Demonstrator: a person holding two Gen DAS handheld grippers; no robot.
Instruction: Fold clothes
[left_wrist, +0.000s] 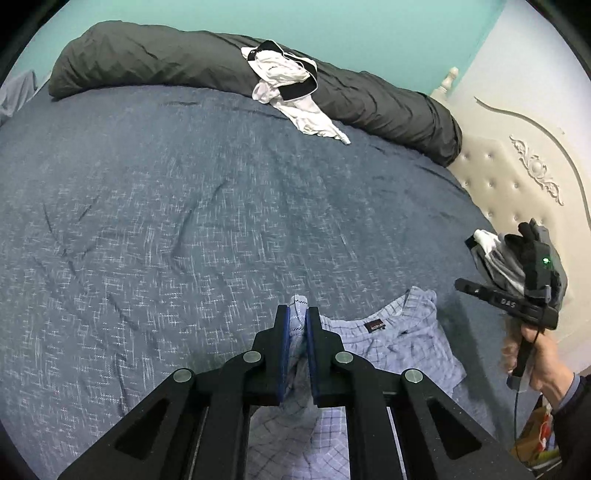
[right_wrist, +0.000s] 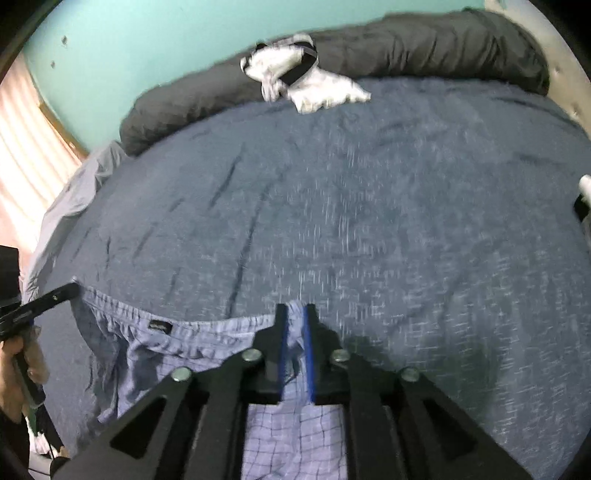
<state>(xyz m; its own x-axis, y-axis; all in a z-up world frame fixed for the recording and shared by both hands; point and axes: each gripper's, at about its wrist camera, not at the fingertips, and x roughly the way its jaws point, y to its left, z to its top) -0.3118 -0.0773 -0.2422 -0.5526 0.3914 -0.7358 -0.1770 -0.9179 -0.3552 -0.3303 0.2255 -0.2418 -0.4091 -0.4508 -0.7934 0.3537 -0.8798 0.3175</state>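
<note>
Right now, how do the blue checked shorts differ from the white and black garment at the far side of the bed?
The checked shorts are pale blue with a dark grid; the white garment is plain white with black bands. The shorts are stretched by the waistband between the left gripper and right gripper; the white garment lies crumpled and untouched on the grey duvet. Both are unfolded.

The left claw (left_wrist: 297, 321) pointed toward twelve o'clock, its blue-padded fingers (left_wrist: 284, 332) drawn near together and pinching cloth. The right claw (right_wrist: 295, 321) also pointed toward twelve o'clock, fingers (right_wrist: 308, 332) nipped on cloth. In the left wrist view, the right hand (left_wrist: 543, 365) gripped its handle at four o'clock.
</note>
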